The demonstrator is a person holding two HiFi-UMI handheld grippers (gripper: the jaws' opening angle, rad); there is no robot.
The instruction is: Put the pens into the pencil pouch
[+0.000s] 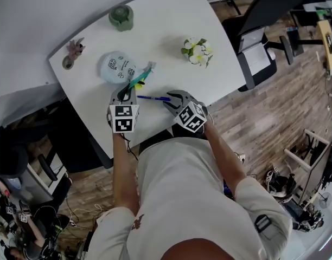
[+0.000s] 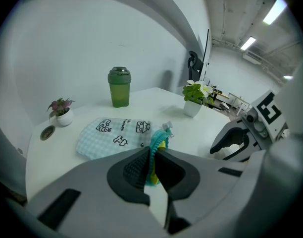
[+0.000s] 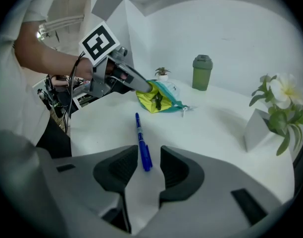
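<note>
**deskjockey:** ok, which step is this, grab or drop?

**pouchfan:** Grab, I reckon, and not done yet. The slim blue plastic pen (image 3: 140,145) lies flat on the white table (image 1: 166,42). Its near end sits right between the jaws of the right gripper (image 3: 149,165), and the rest points away from that gripper toward the pouch. The jaws are apart, with a bit of bare table showing on each side of the pen, so nothing's pinched.

**deskjockey:** and the pouch?

**pouchfan:** The light blue checked fabric pouch (image 2: 114,135) with the cartoon prints lies just beyond the left gripper (image 2: 150,157). That gripper is clamped on the teal zipper edge and lifts the mouth, so you can see the yellow lining. From the right gripper, the opening is straight past the far tip of the pen and a little off to the side.

**deskjockey:** so next move?

**pouchfan:** My guess is to close on the pen squarely, lift it, and feed it tip-first into that held-open mouth. The left grip only has the rim, so it could slip if the pen pushes on the fabric. The green tumbler (image 2: 119,87) and the potted white flowers (image 3: 277,108) sit well apart from all this.
</note>
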